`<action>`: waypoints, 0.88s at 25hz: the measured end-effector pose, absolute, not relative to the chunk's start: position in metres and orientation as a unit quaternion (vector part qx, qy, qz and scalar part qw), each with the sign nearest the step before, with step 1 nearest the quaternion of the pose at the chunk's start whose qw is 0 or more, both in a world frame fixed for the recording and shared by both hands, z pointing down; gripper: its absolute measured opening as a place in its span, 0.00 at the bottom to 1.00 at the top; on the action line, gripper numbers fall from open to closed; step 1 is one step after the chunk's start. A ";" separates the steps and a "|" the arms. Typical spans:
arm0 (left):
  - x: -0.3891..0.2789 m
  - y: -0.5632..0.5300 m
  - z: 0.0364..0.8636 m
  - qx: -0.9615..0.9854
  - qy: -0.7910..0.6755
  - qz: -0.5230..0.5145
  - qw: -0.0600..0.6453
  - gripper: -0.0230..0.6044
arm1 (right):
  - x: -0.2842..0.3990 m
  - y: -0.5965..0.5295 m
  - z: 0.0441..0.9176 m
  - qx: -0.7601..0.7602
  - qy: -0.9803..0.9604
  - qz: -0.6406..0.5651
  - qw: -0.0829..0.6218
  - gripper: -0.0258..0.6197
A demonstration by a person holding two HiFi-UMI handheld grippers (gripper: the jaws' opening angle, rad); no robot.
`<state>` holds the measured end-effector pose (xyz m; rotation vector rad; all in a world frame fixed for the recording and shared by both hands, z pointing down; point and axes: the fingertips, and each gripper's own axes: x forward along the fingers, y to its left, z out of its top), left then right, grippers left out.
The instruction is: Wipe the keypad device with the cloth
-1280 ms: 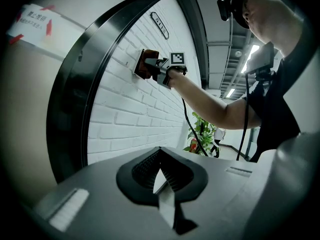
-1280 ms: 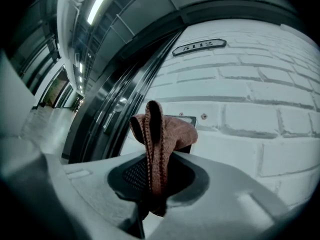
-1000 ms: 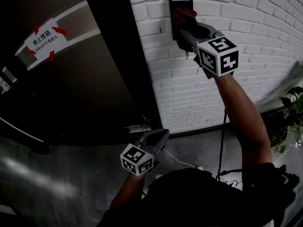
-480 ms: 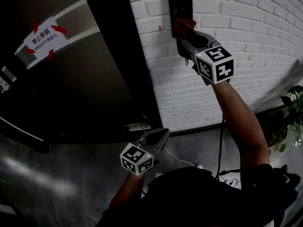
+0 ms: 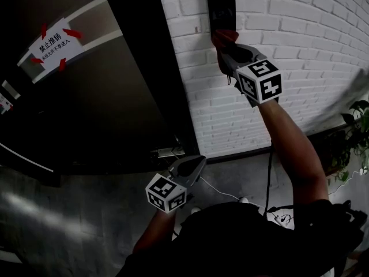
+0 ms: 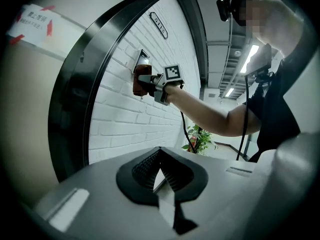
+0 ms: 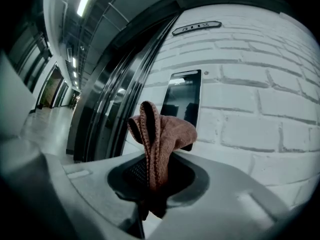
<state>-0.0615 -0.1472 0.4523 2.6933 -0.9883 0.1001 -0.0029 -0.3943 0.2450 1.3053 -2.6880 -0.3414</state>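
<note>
Head view: one keypad device (image 5: 221,10) on the white brick wall (image 5: 300,68), one cloth (image 5: 224,37) at its lower edge, and two grippers, with the right gripper (image 5: 226,46) raised to it and the left gripper (image 5: 195,167) low by the dark door (image 5: 115,97). Left gripper view: jaws pressed together, nothing between them. Right gripper view: jaws clamped on the reddish-brown cloth, bunched in front of the device's bottom part.

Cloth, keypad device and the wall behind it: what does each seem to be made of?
The cloth looks like knitted or woven reddish-brown fabric, matte: stitched ribbing shows along its folded edge. The keypad device seems glossy black plastic or glass; its face shows reflections. The wall is white-painted brick, matte, with visible mortar joints.
</note>
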 end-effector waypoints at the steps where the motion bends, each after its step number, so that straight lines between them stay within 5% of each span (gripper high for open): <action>1: -0.063 -0.146 0.452 0.930 -0.339 0.035 0.135 0.06 | -0.003 -0.393 0.246 0.434 -0.891 -0.112 0.068 0.13; 11: -0.084 -0.134 0.451 0.940 -0.310 0.037 0.134 0.06 | -0.005 -0.341 0.264 0.433 -0.893 -0.102 0.072 0.13; 22: -0.079 -0.114 0.458 0.949 -0.288 0.031 0.128 0.06 | 0.025 -0.174 0.423 0.374 -0.923 0.033 0.089 0.13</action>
